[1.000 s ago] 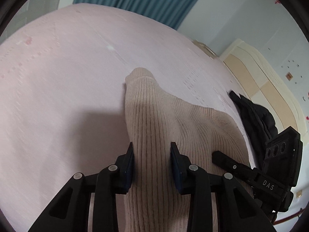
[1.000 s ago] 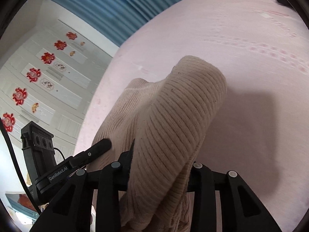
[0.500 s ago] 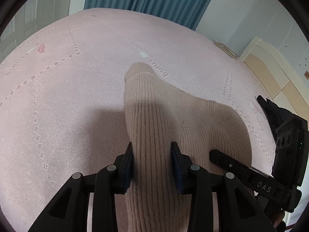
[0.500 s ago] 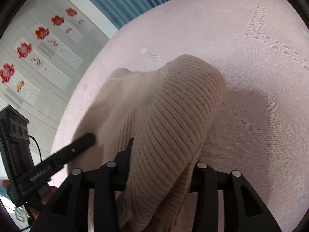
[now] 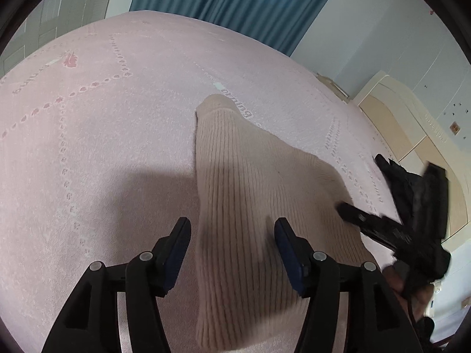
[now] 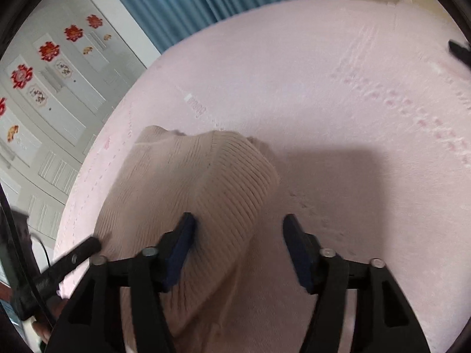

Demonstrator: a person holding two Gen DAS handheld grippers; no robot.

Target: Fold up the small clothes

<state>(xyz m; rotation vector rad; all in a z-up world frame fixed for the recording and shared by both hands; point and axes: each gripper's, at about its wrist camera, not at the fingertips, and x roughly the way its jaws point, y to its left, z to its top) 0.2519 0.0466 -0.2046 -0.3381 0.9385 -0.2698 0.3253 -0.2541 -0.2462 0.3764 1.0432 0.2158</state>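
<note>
Beige ribbed knit garment (image 5: 250, 206) lying on pink bedsheet (image 5: 103, 117), bunched into a raised ridge running away from both cameras. Far end of garment touching printed lettering on sheet.

Left gripper (image 5: 231, 229): jaws spread wide, blue pads (image 5: 176, 244) on either side of the knit ridge, fabric passing between them, not pinched. Gap visible between left pad and fabric; right pad close to or just touching the knit, cannot tell which.

Right gripper (image 6: 238, 226): jaws likewise apart. Left pad (image 6: 181, 244) against the garment fold (image 6: 229, 182); right pad over bare sheet, clear of fabric.

Right gripper body visible at right edge of left view, tip near garment edge. Dark clothing item (image 5: 397, 182) further right on bed. Blue curtain (image 5: 235, 8) behind. Wardrobe doors with red flower decals (image 6: 50, 67) in right view.
</note>
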